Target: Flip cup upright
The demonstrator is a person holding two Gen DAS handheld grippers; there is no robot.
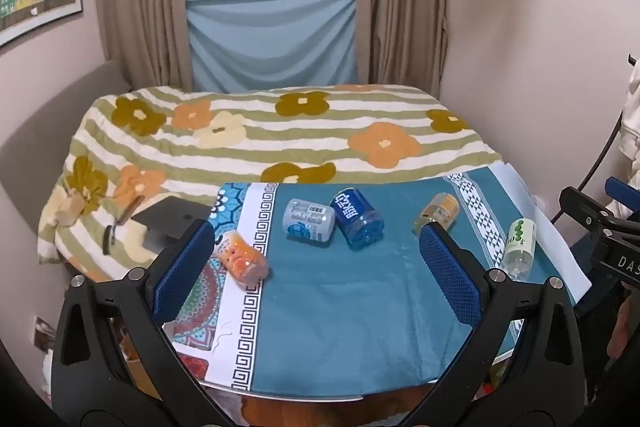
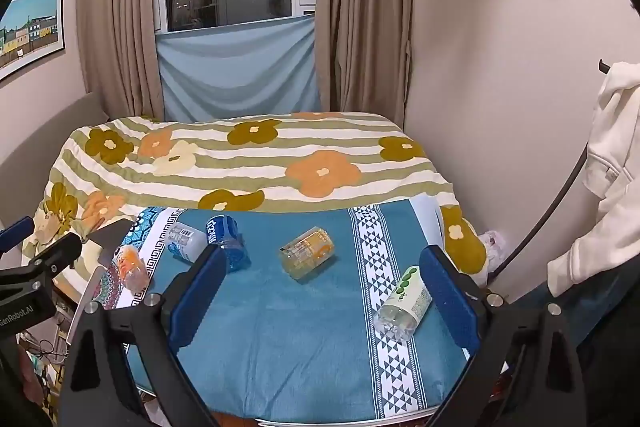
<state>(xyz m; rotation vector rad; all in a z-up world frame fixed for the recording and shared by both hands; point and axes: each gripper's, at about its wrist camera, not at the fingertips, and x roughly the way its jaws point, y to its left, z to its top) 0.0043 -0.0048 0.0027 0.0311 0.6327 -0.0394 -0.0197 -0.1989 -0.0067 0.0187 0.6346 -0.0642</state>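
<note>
Several cut-bottle cups lie on their sides on a blue cloth-covered table (image 1: 340,327). From the left: an orange-print cup (image 1: 240,259) (image 2: 132,265), a grey-white cup (image 1: 308,219) (image 2: 184,239), a dark blue cup (image 1: 357,224) (image 2: 226,241), a clear orange-label cup (image 1: 438,213) (image 2: 308,251), and a green-label cup (image 1: 519,246) (image 2: 404,303). My left gripper (image 1: 316,239) is open and empty above the table's near side. My right gripper (image 2: 322,265) is open and empty; the green-label cup lies just inside its right finger (image 2: 448,295).
A bed with a flowered striped blanket (image 1: 260,139) stands behind the table. A dark flat box (image 1: 172,215) lies at the table's left edge. Curtains and a window are at the back. A white garment (image 2: 612,167) hangs at the right.
</note>
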